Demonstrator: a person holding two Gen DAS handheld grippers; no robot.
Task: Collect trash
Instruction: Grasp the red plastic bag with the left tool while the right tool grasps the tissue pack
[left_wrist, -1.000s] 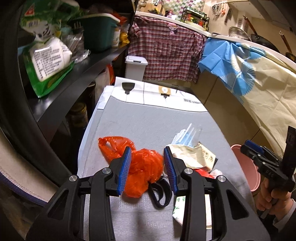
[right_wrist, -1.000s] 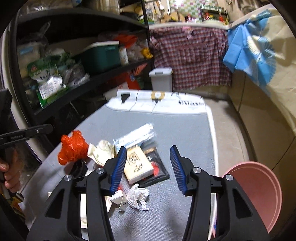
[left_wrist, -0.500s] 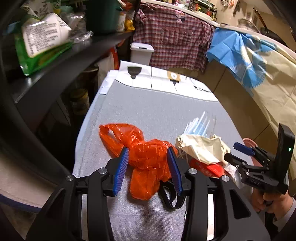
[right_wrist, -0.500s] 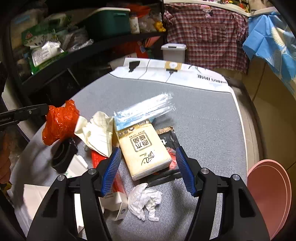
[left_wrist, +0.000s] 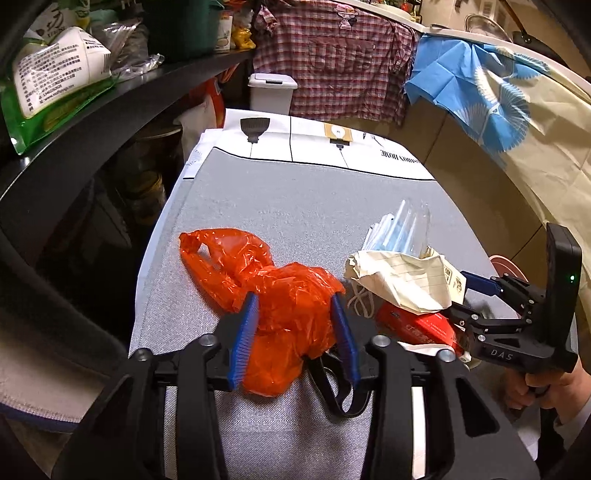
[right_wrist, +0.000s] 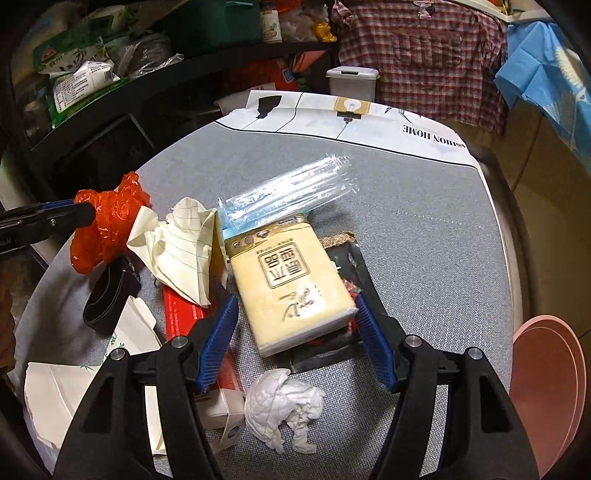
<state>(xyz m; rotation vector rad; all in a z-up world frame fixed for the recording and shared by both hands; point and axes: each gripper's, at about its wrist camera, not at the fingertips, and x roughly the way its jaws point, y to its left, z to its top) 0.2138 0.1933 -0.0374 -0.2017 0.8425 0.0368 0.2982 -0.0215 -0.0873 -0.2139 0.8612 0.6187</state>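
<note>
Left wrist view: left gripper (left_wrist: 293, 334), two blue ribbed fingers (left_wrist: 243, 336) spread wide, straddling one crumpled orange plastic bag (left_wrist: 273, 295); pads at the bag's sides, no squeeze visible, so released. Bag glossy, wrinkled, lying near-left on the grey textured bench (left_wrist: 295, 199). One black strap loop (left_wrist: 341, 391) just right of the bag, partly under it. One crumpled lined paper sheet (left_wrist: 402, 277), cream, sits on one red carton (left_wrist: 421, 326). One clear sleeve of blue masks (left_wrist: 399, 229) behind the paper. Right gripper (left_wrist: 480, 295) enters from the right edge, black body, blue tips near the paper. One white lidded bin (left_wrist: 271, 94) beyond the bench's far end.

Right wrist view: right gripper (right_wrist: 293, 339), fingers (right_wrist: 218, 343) spread open on either side of one cream tissue pack (right_wrist: 291, 282), soft rectangular, glossy wrap; not clamped. Pack lies mid-bench over one black flat pouch (right_wrist: 349, 273). One crumpled white tissue wad (right_wrist: 282, 408) near, between the fingers' bases. Lined paper, red carton, orange bag and strap loop to the left; mask sleeve just beyond the pack. Two white folded paper pieces (right_wrist: 55, 402) near-left. One pink round basin (right_wrist: 546, 387) near-right, off the bench edge.
</note>
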